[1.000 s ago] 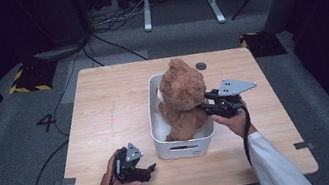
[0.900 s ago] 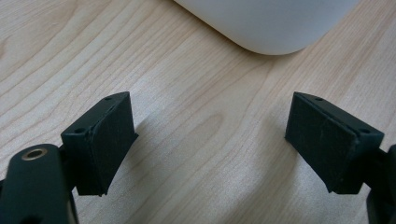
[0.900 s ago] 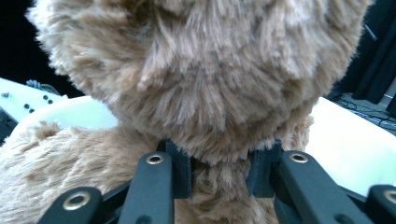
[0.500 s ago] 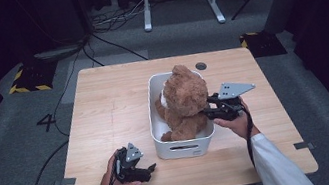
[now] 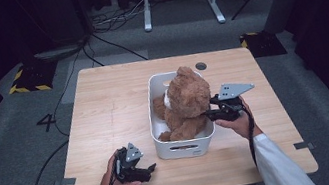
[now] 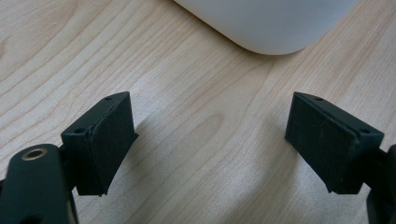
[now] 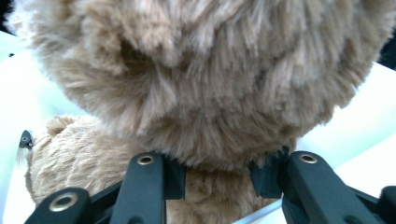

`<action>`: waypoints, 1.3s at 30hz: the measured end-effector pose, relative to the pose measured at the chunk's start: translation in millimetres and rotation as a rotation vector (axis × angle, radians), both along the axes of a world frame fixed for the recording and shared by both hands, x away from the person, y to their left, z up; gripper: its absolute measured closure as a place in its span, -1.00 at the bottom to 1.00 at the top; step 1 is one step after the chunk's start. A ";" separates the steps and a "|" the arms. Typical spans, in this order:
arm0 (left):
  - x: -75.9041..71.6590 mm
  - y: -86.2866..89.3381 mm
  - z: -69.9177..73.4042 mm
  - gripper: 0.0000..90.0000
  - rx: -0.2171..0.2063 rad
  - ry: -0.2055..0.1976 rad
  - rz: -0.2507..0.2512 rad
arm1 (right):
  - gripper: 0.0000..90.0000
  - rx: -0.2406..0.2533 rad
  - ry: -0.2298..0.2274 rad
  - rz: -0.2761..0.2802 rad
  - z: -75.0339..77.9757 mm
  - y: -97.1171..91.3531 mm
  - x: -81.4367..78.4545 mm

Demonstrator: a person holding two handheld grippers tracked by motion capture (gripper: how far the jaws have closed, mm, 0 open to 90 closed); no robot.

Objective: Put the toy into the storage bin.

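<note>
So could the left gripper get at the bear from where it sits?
Probably not directly. The left gripper rests open on the table before the bin's near wall, which stands between it and the bear. It would need to lift over the rim; the right gripper is already at the bear.

A single legible mark: a white numeral "4" [image 5: 48,122] stands on the grey carpeted floor [image 5: 7,164], left of the light wooden table [image 5: 109,107] and just beyond its near-left portion, beside a black cable. On the far left of the floor lies a dark flat plate with yellow-and-black hazard striping [image 5: 29,88] along its near edge; a second striped plate [image 5: 259,42] lies far right of the table. These carry stripes, no lettering. No readable label on the white plastic bin [image 5: 181,146]; its near face shows a handle slot.
</note>
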State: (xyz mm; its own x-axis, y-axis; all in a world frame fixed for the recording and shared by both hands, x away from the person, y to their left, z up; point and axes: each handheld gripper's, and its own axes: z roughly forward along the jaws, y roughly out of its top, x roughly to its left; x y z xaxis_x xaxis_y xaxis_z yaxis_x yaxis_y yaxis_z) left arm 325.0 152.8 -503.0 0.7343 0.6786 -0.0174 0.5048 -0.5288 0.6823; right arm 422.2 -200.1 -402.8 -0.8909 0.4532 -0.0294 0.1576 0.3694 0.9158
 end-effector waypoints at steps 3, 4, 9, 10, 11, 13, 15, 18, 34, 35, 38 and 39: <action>0.0 0.0 0.0 -0.65 0.000 0.000 0.000 | 0.33 -0.007 -0.001 0.003 0.3 0.6 -0.6; 0.0 0.0 0.0 -0.65 0.000 0.000 0.000 | 0.32 -0.008 0.001 0.004 0.3 0.7 -0.5; 0.0 0.0 0.0 -0.65 0.000 0.000 0.000 | 0.29 -0.014 0.004 0.001 -0.1 1.8 -0.7; 0.0 0.0 0.0 -0.65 0.000 0.000 0.000 | 0.29 -0.016 0.003 0.003 -0.1 1.9 -0.7; 0.0 0.0 0.0 -0.65 0.000 0.000 0.000 | 0.29 -0.016 0.003 0.003 0.0 2.0 -0.6; 0.0 0.0 0.0 -0.65 0.000 0.000 0.000 | 0.27 -0.013 0.003 0.001 -0.2 2.0 -0.4; 0.0 0.0 0.0 -0.65 0.000 0.000 0.000 | 0.25 -0.013 0.004 0.000 -0.2 2.1 -0.5; 0.0 0.0 0.0 -0.65 0.000 0.000 0.000 | 0.20 -0.012 0.008 0.004 -0.1 2.0 -0.6; 0.0 0.0 0.0 -0.65 0.000 0.000 0.000 | -0.11 -0.014 0.006 0.002 6.1 -2.8 -2.9; 0.0 0.0 0.0 -0.65 0.000 0.000 0.000 | -0.12 -0.014 0.006 -0.001 6.6 -3.3 -3.1; 0.0 0.0 0.0 -0.65 0.000 0.000 0.000 | -0.13 -0.015 0.006 -0.001 6.8 -3.4 -3.2; 0.0 0.0 0.0 -0.65 0.000 0.000 0.000 | -0.14 -0.015 0.007 0.000 6.8 -3.5 -3.2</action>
State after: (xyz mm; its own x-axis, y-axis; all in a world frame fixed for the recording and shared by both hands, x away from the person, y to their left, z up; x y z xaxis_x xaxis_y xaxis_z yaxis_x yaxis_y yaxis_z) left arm 325.0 152.8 -503.0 0.7344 0.6785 -0.0174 0.5048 -0.5289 0.6822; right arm 419.0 -203.6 -396.0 -0.8911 0.4528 -0.0302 0.1639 0.3831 0.9090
